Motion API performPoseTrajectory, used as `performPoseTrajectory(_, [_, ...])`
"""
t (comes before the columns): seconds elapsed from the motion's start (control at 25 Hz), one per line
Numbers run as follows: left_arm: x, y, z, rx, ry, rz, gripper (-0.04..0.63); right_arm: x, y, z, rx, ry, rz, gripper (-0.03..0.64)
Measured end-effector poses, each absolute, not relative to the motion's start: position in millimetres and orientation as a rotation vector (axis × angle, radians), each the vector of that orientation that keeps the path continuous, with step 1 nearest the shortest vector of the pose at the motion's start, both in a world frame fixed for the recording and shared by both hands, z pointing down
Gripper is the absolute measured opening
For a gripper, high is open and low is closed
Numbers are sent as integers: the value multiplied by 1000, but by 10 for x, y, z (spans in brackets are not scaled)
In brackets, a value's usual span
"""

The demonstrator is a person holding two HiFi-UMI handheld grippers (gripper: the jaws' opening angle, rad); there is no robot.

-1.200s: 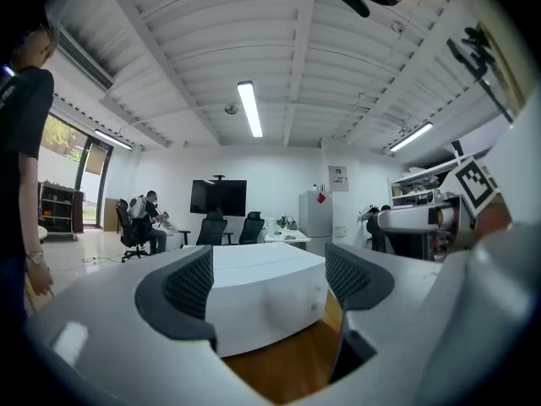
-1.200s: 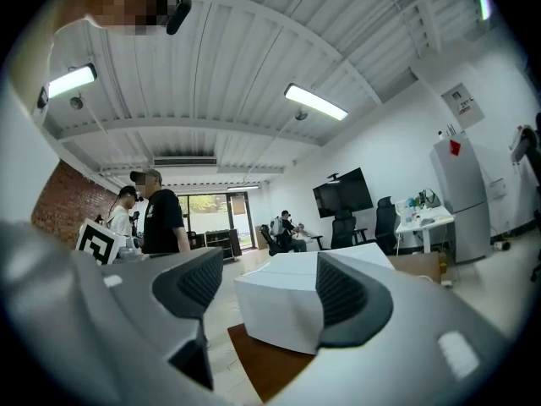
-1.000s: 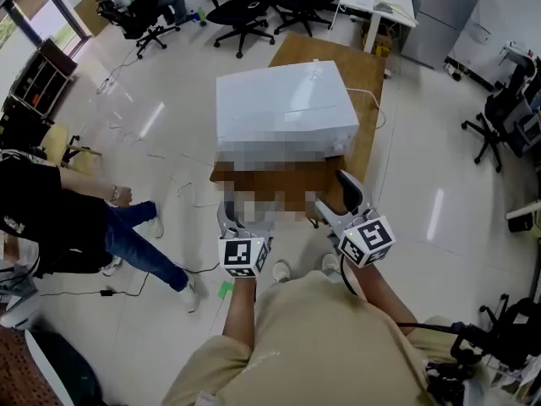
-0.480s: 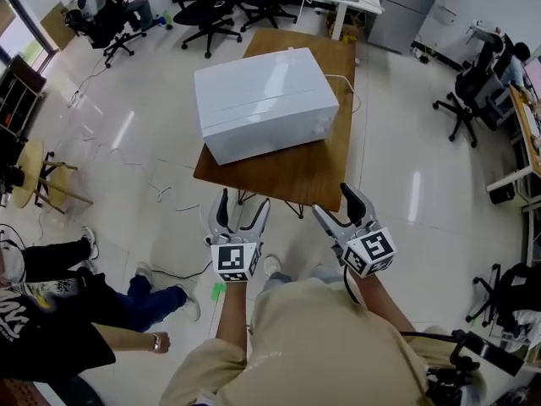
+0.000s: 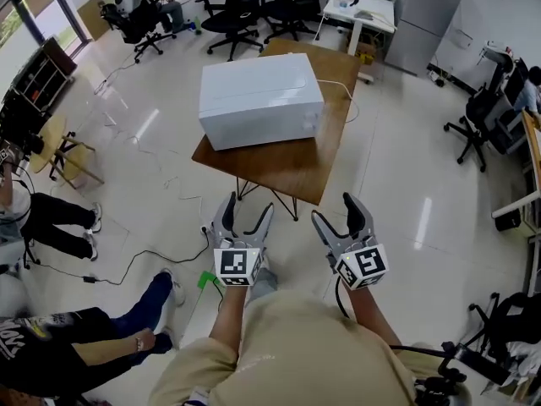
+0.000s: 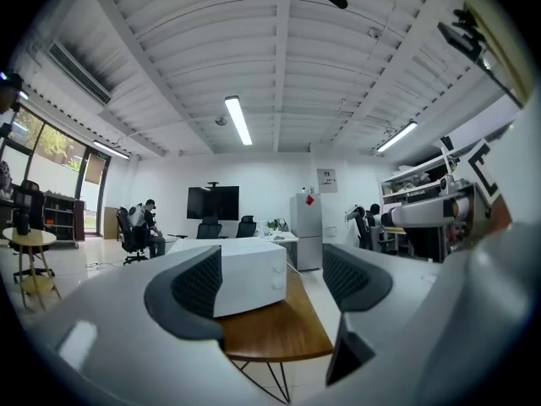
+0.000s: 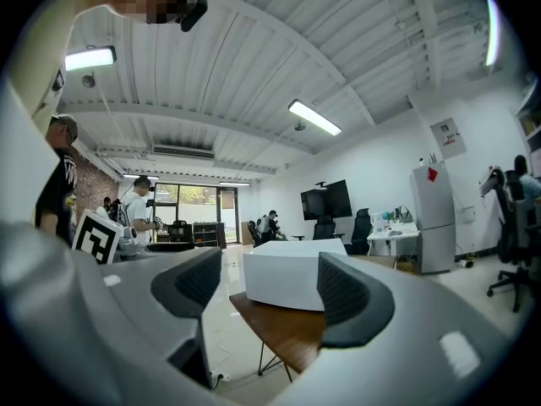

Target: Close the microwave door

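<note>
Microwave (image 5: 260, 100), white, boxy, on brown wooden desk (image 5: 296, 163). Left gripper (image 5: 248, 205) spread, empty, jaws just eased inward; right gripper (image 5: 336, 210) spread, empty. Step closer first, then push door squarely.

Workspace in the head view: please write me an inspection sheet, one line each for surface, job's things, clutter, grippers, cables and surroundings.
Surface: wooden table, on thin metal legs.
Job's things: white microwave on the table; its door looks shut already.
Clutter: nothing seen on the table.
Grippers: left gripper open, jaws just closing a little, nothing between them; right gripper open, empty; both short of the table.
Cables: white cable beside the microwave; dark cable on the floor.
Surroundings: office chairs, refrigerator, person sitting on the floor.
</note>
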State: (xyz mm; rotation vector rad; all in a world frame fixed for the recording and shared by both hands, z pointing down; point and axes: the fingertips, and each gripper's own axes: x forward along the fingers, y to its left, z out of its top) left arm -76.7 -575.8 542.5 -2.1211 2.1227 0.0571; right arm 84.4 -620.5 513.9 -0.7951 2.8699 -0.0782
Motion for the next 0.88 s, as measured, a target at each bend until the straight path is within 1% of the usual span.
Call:
performPoseTrajectory(0.04, [-619,-5748,5503,-2123,2130,35,371,987,-6231,5205,-803,2870,-97,347])
performPoseTrajectory(0.2, [84,-5767,5699,-2113,2138,-87,371,1633,-6488,5493,-807,2863,-249,347])
performPoseTrajectory(0.36, [498,-5552,5736,-2025,2212,-101,371,1918,-6433,5657,-686,2871,-284,347])
performPoseTrajectory(0.48, [555,-5342,5577,-1964,2228,-77,371,1903,-6200,5460,-594,2866,-210,348])
performPoseTrajectory(0.6, [438,-5251,5365,-1928,2246,-15,367,1820,-6031,5132,-536,2847,-160,348])
performPoseTrajectory(0.76, [354,-5104,4968,-1886,2233,6,367,1880,-5836,4569,-549,2794,-59,347])
performPoseTrajectory(0.88, [322,-4977,4673,-1863,2202,32,367,1823,-5794,4443,-589,2801,8,347])
